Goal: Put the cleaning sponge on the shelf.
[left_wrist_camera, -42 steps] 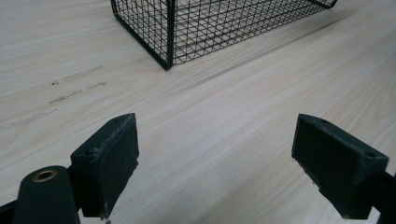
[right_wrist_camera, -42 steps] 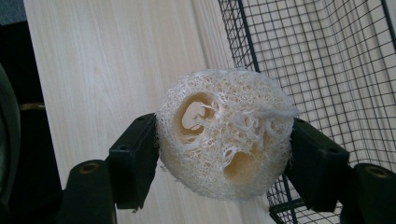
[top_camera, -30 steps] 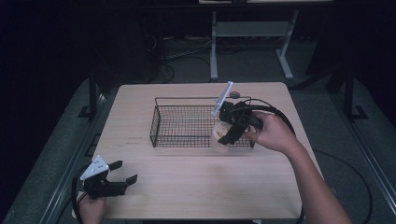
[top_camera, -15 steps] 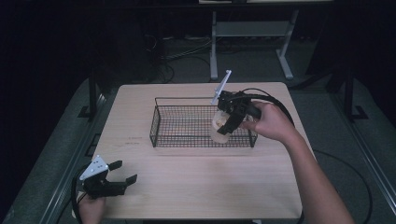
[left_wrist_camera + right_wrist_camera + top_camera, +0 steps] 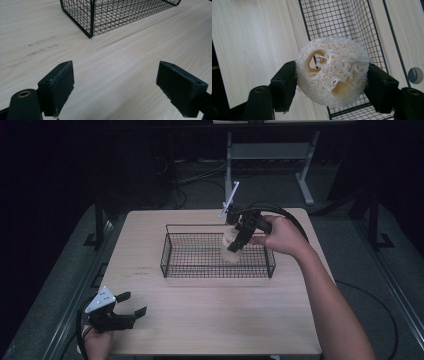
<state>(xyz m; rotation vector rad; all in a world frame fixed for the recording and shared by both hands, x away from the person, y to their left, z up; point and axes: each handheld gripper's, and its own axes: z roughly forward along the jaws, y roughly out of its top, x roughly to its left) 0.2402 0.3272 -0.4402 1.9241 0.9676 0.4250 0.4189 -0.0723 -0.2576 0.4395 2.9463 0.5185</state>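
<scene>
One wire basket (image 5: 217,256), one loofah sponge (image 5: 332,71), two grippers, one table (image 5: 210,320)

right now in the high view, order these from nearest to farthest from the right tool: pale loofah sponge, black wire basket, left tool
1. Pale round loofah sponge: clamped between the right tool jaws, above the basket.
2. Black wire mesh basket: just beneath, at the table's middle.
3. Left tool: open, at the near left corner of the table.

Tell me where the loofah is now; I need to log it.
In the high view the loofah is clamped in the right gripper, above the right part of the wire basket, not resting inside.
</scene>
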